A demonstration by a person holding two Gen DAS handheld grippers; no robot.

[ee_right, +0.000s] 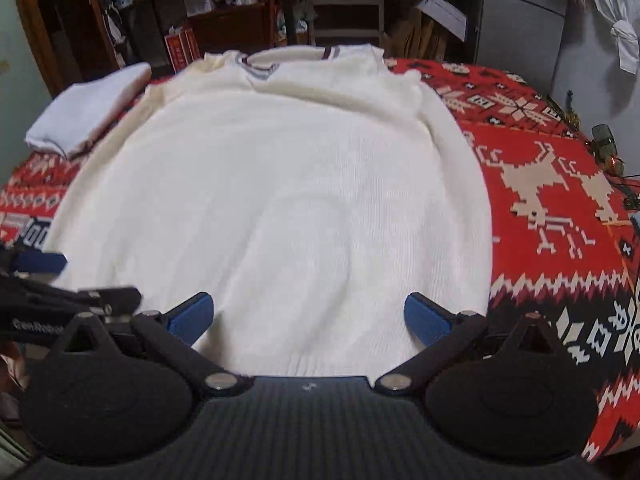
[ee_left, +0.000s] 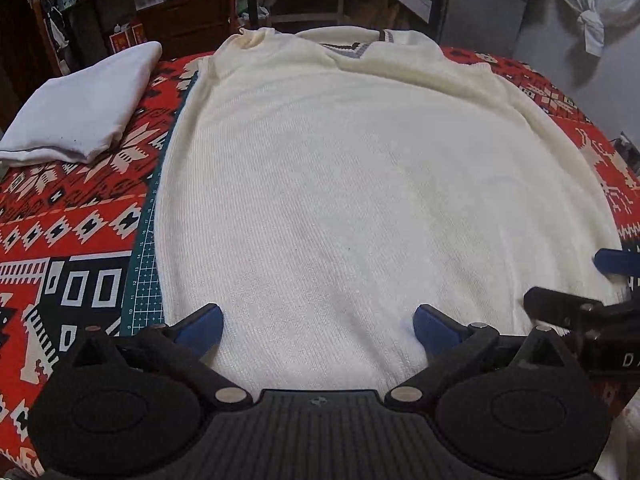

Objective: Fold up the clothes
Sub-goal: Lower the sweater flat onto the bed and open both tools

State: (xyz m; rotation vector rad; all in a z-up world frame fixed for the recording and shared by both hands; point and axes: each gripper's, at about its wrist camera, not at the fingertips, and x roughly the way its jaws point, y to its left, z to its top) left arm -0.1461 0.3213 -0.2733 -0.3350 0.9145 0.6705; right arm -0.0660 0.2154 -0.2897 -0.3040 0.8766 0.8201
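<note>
A cream knit sweater point(ee_left: 360, 184) lies spread flat on the table, its striped V-neck collar point(ee_left: 352, 50) at the far end and its ribbed hem nearest me. My left gripper point(ee_left: 318, 328) hovers over the hem's left part, open wide, blue pads apart, with only flat fabric below. In the right wrist view the same sweater point(ee_right: 280, 200) fills the middle. My right gripper point(ee_right: 308, 316) stands open over the hem's right part, holding nothing. Each gripper shows at the edge of the other's view: the right gripper point(ee_left: 592, 304) and the left gripper point(ee_right: 52, 284).
A folded white garment point(ee_left: 84, 108) rests at the far left on the red patterned tablecloth point(ee_left: 60, 216). A green cutting mat edge point(ee_left: 148, 264) peeks out beside the sweater. Dark cluttered shelves point(ee_right: 224, 12) stand behind the table; a white cloth point(ee_left: 596, 8) hangs at the upper right.
</note>
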